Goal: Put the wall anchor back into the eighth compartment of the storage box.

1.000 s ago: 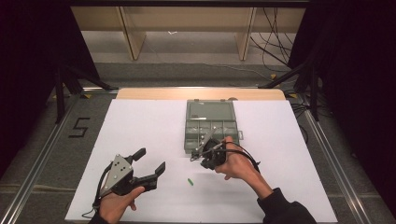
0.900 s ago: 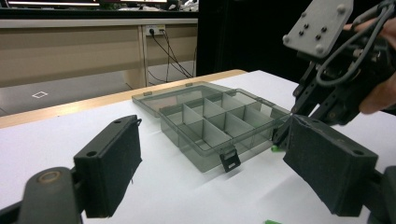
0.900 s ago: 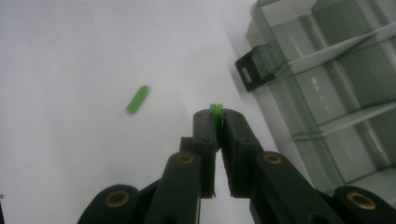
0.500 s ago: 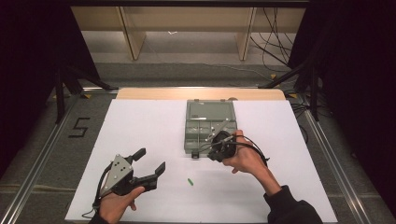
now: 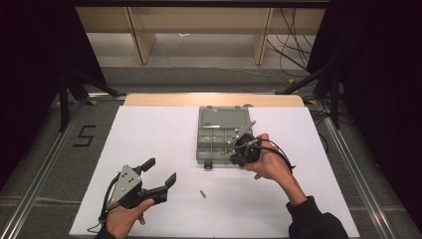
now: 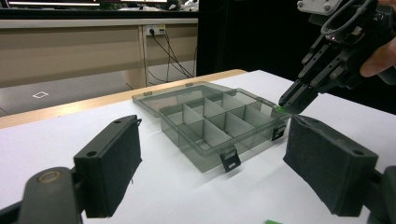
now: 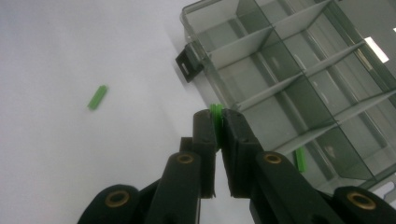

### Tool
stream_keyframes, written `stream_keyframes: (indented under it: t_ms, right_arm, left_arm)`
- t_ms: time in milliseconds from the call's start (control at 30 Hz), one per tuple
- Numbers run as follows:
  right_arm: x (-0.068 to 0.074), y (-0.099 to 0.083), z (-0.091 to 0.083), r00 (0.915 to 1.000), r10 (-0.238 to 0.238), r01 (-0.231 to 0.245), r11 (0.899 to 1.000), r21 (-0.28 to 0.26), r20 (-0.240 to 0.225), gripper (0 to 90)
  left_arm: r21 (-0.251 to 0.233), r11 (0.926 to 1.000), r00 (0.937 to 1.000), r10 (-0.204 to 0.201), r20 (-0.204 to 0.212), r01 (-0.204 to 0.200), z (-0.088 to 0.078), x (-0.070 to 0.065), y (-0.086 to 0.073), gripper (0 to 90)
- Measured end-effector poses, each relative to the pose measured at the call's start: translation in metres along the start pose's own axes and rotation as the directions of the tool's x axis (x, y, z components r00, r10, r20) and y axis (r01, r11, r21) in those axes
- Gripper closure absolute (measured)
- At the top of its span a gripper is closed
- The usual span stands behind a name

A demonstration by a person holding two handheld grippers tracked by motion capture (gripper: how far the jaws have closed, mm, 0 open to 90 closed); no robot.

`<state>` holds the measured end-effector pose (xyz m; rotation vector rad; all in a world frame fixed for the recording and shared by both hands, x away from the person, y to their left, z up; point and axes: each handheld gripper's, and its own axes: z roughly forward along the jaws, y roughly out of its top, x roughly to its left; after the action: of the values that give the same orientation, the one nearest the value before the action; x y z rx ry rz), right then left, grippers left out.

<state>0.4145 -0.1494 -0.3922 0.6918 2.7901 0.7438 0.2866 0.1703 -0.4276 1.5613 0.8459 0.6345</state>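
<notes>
The right gripper [image 7: 217, 122] is clamped on a small green peg [image 7: 215, 113], held over the near right corner of the open clear box [image 5: 219, 139]. The left gripper [image 5: 161, 174] rests near left, jaws wide and empty. Another green peg [image 5: 202, 193] lies on the white table [image 5: 149, 134].
</notes>
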Motion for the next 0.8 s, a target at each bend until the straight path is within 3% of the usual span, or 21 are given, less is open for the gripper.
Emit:
stream_keyframes:
  t_ms: [567, 800]
  right_arm:
    - [-0.023, -0.013, -0.008, 0.9952, 0.068, -0.067, 0.998, -0.015, 0.07, 84.5]
    - [-0.036, -0.021, -0.008, 0.9871, 0.105, -0.104, 0.995, -0.014, 0.121, 84.5]
  left_arm:
    - [-0.003, 1.0, 1.0, 0.0, 0.002, 0.0, 0.0, 0.0, 0.0, 17.6]
    - [-0.003, 1.0, 1.0, -0.001, 0.002, 0.001, 0.0, 0.0, 0.0, 17.7]
